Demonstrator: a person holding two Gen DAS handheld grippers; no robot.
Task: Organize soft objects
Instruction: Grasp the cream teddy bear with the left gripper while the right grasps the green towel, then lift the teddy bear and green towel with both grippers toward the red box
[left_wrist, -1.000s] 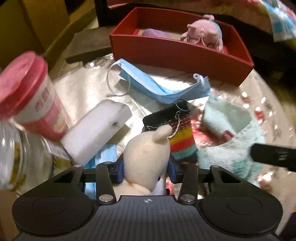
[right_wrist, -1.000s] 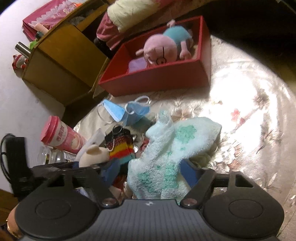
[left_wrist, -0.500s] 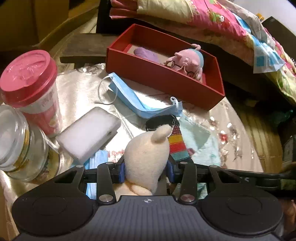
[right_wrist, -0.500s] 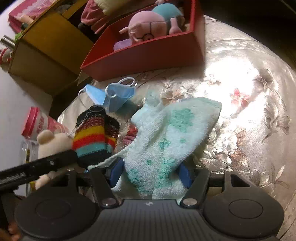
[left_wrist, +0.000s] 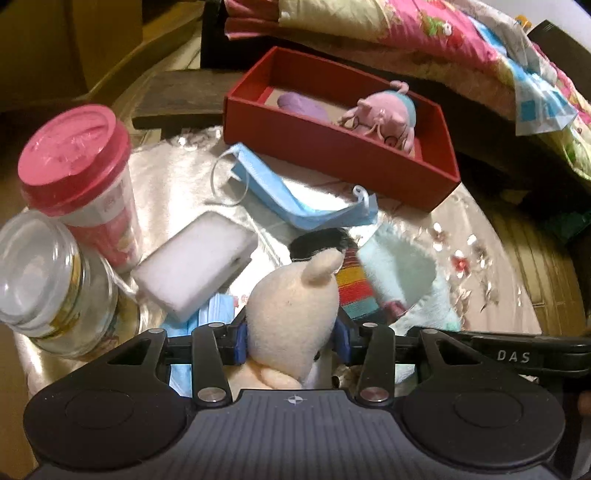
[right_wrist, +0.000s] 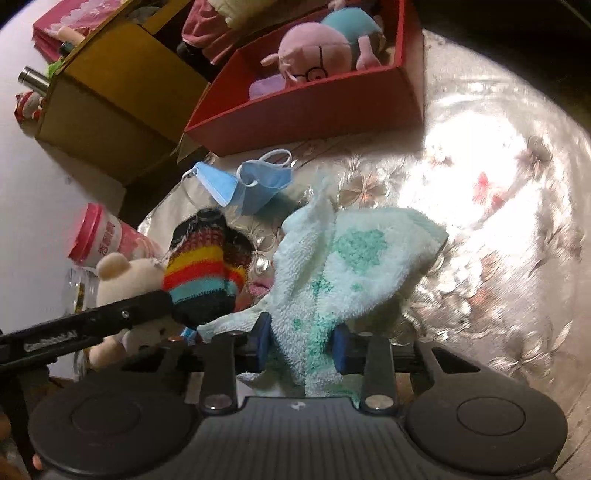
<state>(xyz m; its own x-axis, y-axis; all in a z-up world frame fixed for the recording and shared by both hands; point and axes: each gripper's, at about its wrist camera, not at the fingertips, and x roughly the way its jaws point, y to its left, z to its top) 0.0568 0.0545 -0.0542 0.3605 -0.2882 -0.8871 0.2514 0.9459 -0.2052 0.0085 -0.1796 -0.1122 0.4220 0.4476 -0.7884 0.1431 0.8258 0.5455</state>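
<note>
My left gripper (left_wrist: 291, 339) is shut on a cream plush toy (left_wrist: 291, 302) held off the table; its jaws are easing open slightly, though the pads still press the toy. A striped knitted pouch (left_wrist: 352, 291) hangs from the toy, and the right wrist view shows the pouch (right_wrist: 203, 273) in the air. My right gripper (right_wrist: 302, 345) is closing on a pale green towel (right_wrist: 354, 266), and its blue pads pinch the near fold. The red box (left_wrist: 332, 147) at the back holds a pink pig plush (left_wrist: 384, 118).
A blue face mask (left_wrist: 295, 195) lies in front of the box. A white sponge (left_wrist: 199, 266), a pink-lidded cup (left_wrist: 74, 158) and a glass jar (left_wrist: 48, 280) stand at the left. A cardboard box (right_wrist: 110, 103) sits beyond the table's edge.
The right jaws have closed in from wide apart onto the towel. The left gripper has risen with the cream toy, and the striped pouch has lifted off the table.
</note>
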